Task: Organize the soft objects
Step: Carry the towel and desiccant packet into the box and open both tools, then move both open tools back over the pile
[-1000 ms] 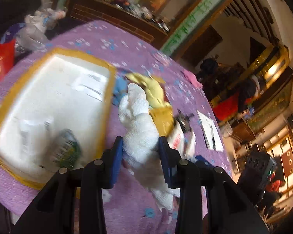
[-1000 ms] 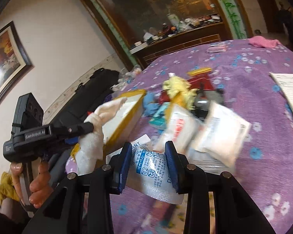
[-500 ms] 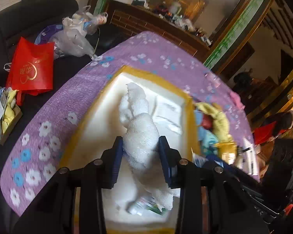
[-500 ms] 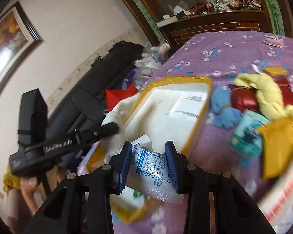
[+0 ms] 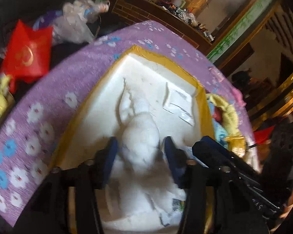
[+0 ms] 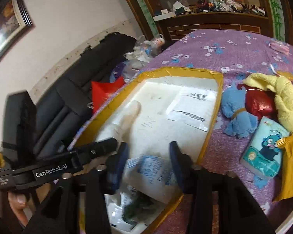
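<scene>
A white foam box with a yellow taped rim (image 5: 166, 57) (image 6: 214, 74) lies on the purple flowered table. My left gripper (image 5: 140, 146) is over the box with its jaws spread; the white rolled towel (image 5: 140, 128) sits loosely between them, inside the box. It also shows in the right wrist view (image 6: 127, 115). My right gripper (image 6: 148, 152) is open above the box's near end; the blue-printed white pouch (image 6: 152, 175) lies just below it, blurred. Blue towel (image 6: 236, 111), yellow towel (image 6: 283, 95) and tissue pack (image 6: 265, 152) lie right of the box.
A paper sheet (image 6: 191, 107) lies in the box, with a green-printed packet (image 6: 138, 208) at its near end. A red pouch (image 6: 257, 103) and yellow bag (image 6: 291, 167) sit by the towels. A red bag (image 5: 27, 52) and black sofa (image 6: 78, 89) are beyond the table edge.
Both grippers moved over the foam box and opened. The white towel and the pouch, held tight before, now sit loose in the box.
</scene>
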Demonstrator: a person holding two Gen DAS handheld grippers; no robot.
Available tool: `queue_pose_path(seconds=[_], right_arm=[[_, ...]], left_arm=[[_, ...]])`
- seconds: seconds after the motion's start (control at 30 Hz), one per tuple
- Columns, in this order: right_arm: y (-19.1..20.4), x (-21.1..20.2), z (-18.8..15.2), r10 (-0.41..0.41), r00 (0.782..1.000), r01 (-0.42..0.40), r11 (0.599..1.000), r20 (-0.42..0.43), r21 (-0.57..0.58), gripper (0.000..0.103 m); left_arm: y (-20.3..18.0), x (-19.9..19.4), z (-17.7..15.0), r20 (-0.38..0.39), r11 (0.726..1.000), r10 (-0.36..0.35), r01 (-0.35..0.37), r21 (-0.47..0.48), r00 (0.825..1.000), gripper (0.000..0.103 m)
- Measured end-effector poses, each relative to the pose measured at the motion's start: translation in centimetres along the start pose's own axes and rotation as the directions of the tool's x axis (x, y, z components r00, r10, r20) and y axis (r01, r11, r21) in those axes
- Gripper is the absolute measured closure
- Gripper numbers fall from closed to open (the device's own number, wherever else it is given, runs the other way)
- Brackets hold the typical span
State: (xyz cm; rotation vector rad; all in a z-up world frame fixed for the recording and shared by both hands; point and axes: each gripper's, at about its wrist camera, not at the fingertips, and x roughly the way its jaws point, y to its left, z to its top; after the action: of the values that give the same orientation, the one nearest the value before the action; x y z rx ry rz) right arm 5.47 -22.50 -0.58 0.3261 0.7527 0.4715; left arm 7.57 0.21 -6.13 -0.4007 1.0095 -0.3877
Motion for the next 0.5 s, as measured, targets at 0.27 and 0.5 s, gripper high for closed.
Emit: queue_pose_path(seconds=[0.27, 0.5], right_arm=[[-1.3, -5.4, -1.6, 0.027, 0.995, -0.032, 0.999, 0.093, 0.044, 0.021], [-4.8, -9.2, -3.9, 0.116, 0.989, -0.126, 0.986, 0.092, 0.109, 0.016]], left_arm=[[-2.9, -2.3, -2.1, 0.108, 0.979, 0.155, -0.167, 0.119, 0.982, 0.033], [-5.4, -1.4, -3.5, 0.134, 0.907, 0.341, -0.363, 0.211, 0.930, 0.030]])
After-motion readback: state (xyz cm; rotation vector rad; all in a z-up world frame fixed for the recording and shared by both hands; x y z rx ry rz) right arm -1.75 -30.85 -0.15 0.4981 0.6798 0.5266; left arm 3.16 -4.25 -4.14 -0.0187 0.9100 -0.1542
